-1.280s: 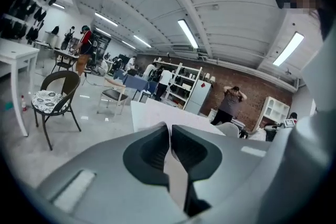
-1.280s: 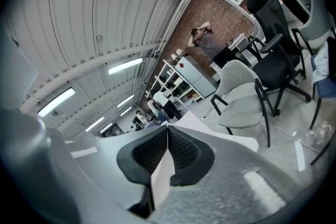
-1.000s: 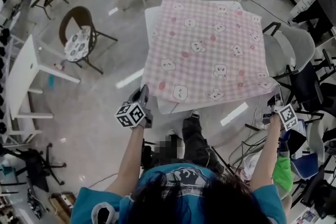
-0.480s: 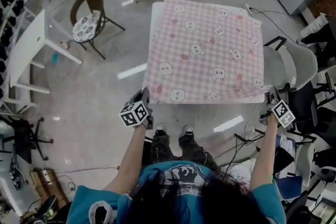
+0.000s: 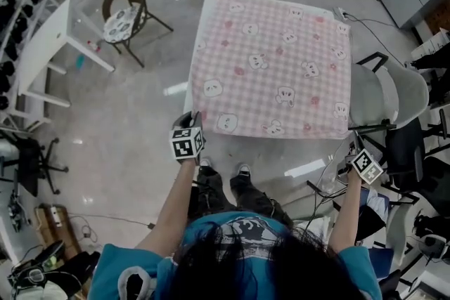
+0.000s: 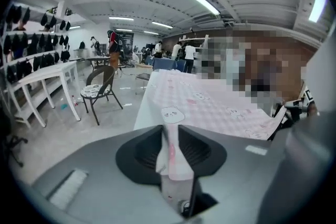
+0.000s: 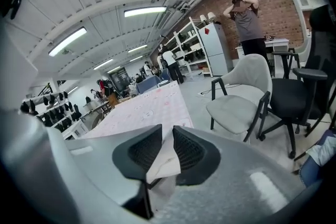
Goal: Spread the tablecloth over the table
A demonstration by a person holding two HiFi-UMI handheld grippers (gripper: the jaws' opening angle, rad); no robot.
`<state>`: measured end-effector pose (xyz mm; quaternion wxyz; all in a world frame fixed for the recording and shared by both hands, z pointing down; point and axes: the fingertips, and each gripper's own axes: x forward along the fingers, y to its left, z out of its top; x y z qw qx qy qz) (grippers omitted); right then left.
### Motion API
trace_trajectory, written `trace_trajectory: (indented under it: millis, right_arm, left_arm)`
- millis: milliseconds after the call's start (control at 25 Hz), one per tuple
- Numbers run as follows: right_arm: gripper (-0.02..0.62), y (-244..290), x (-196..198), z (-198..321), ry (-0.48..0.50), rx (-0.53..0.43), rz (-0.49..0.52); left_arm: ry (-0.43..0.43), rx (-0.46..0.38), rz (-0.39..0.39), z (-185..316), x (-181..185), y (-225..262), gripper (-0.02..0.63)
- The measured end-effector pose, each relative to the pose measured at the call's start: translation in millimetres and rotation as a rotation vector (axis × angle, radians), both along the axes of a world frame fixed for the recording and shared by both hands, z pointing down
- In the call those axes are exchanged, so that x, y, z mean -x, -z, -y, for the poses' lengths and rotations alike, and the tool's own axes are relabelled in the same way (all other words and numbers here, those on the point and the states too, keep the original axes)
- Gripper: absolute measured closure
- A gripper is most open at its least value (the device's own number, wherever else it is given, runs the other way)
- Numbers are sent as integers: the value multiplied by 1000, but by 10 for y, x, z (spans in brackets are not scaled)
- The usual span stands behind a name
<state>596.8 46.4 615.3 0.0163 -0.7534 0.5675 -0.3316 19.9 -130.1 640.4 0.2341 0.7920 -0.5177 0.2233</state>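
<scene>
Teal short-sleeve tee (image 5: 232, 249) with a print on the chest, can't really make it out. Dark hair (image 5: 274, 270), dark trousers (image 5: 242, 194), light shoes (image 5: 205, 164). Left gripper (image 6: 170, 131) and right gripper (image 7: 167, 131): grey shells, black ribbed pads (image 7: 143, 152), each with a black-and-white marker cube (image 5: 186, 144).
</scene>
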Motion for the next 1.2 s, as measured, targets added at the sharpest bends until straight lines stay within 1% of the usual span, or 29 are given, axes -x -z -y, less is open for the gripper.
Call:
trace_trajectory:
  millis: [80, 120, 160, 240, 320, 480, 600, 720, 840, 920, 1040, 1120, 1200]
  right_arm:
    - [502, -25, 22, -143, -6, 30, -25]
    - [460, -1, 25, -208, -14, 39, -47]
    - [421, 47, 29, -266, -23, 37, -71]
    - [399, 189, 74, -350, -35, 4, -96]
    - [399, 322, 172, -369, -28, -39, -81]
    - [399, 509, 355, -233, 28, -99, -81]
    - [400, 709, 640, -66, 85, -141, -99]
    - [416, 953, 1059, 124, 141, -211, -89]
    - [433, 1161, 1550, 287, 200, -277, -61]
    - [444, 1275, 1908, 387, 243, -311, -41]
    - [475, 1444, 2480, 492, 300, -362, -16]
    - [489, 1539, 2868, 519, 333, -388, 0]
    - [502, 1595, 3232, 507, 364, -400, 11]
  left_arm:
    - [-5, 7, 28, 11, 8, 27, 337]
    - [-3, 3, 32, 6, 8, 63, 304]
    - [-1, -8, 33, -4, 10, 111, 304]
    - [-4, -41, 28, -44, 12, 219, 313]
    - [-16, -70, 15, -74, -7, 326, 339]
    - [-51, -108, -19, -64, -116, 515, 365]
    - [-115, -159, -56, -53, -232, 751, 388]
    - [-206, -215, -102, -80, -379, 1029, 422]
    - [-282, -233, -140, -167, -497, 1204, 494]
    - [-362, -270, -180, -243, -581, 1373, 529]
    - [-496, -333, -243, -396, -659, 1685, 545]
    - [-551, -361, -269, -512, -643, 1869, 554]
    - [-583, -376, -298, -646, -609, 2003, 558]
